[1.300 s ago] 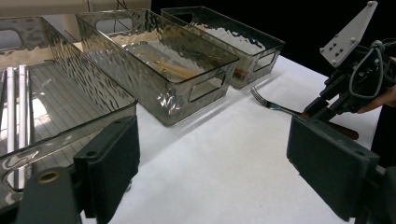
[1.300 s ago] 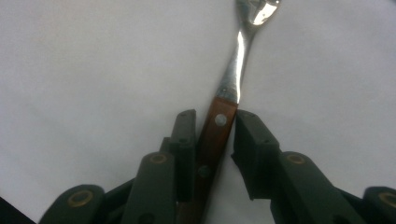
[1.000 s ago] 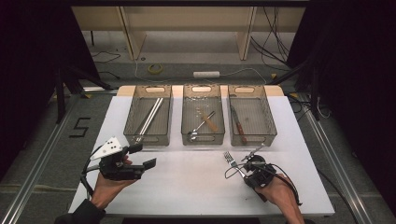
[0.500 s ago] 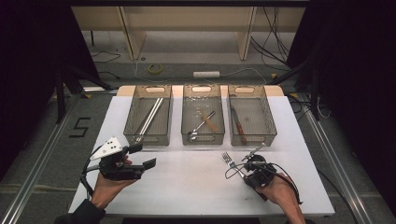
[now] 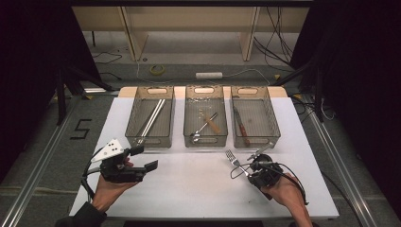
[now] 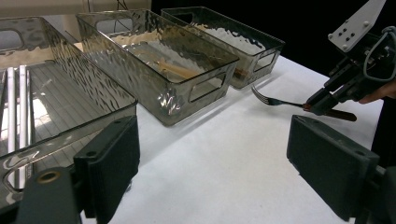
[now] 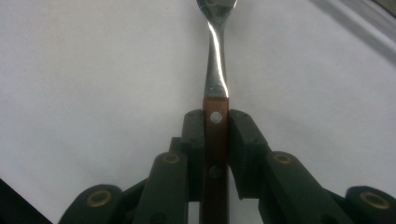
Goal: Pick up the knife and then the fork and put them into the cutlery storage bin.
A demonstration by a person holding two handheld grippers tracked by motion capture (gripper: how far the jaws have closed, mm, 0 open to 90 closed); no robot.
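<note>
Three clear ribbed bins on our white table (image 5: 189, 189): left bin (image 5: 150, 116) holds metal rods, middle bin (image 5: 205, 115) a spoon, right bin (image 5: 254, 116) a knife. Our right gripper (image 7: 215, 140) clamps the wooden handle of a steel fork (image 5: 235, 161), tines over the table; rivets show close up. Our left gripper (image 5: 144, 159) fingers stand wide, empty.

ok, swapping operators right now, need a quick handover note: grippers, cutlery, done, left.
Right gripper: shut on the fork by its wooden handle, just above the table, near the right bin.
Left gripper: open, holding nothing, near the left bin.
Done: cutlery already lies in all three bins; middle bin has a spoon-like piece.
Left: drop the fork in a bin; I can't tell which.
</note>
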